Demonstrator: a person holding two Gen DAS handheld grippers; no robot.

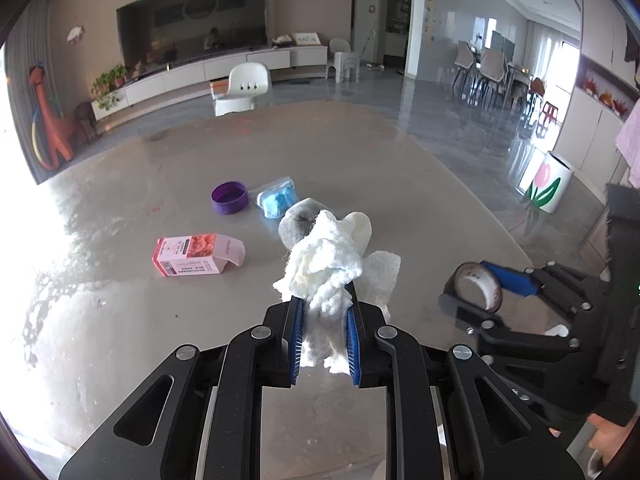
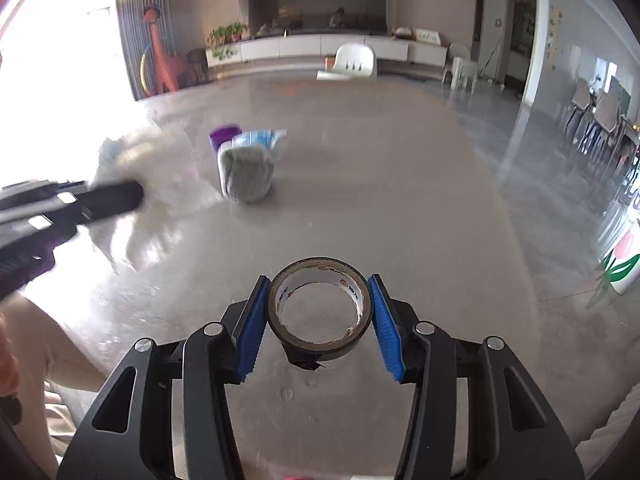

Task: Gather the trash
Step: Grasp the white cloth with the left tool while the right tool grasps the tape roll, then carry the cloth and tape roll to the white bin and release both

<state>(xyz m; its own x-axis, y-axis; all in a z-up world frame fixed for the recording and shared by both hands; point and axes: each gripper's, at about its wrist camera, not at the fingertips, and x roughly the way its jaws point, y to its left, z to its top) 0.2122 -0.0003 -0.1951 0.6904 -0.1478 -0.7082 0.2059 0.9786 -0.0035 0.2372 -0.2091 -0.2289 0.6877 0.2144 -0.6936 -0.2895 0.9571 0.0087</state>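
My left gripper point(image 1: 324, 304) is shut on a wad of white tissue point(image 1: 328, 256) and holds it above the grey table point(image 1: 360, 152). My right gripper point(image 2: 319, 280) has its blue pads point(image 2: 252, 328) against both sides of a brown tape roll point(image 2: 320, 354), which rests on the table. The left wrist view shows that same roll point(image 1: 472, 276) at the right. Farther out lie a pink carton point(image 1: 196, 254), a purple cap point(image 1: 229, 198), a blue item in clear wrap point(image 1: 278, 198) and a grey wad point(image 2: 246, 174).
A white bin with a tulip print point(image 1: 550, 184) stands on the floor beyond the table's right edge. A white chair point(image 1: 246, 84) stands past the far edge. A person's hand point(image 1: 612, 432) shows at the lower right.
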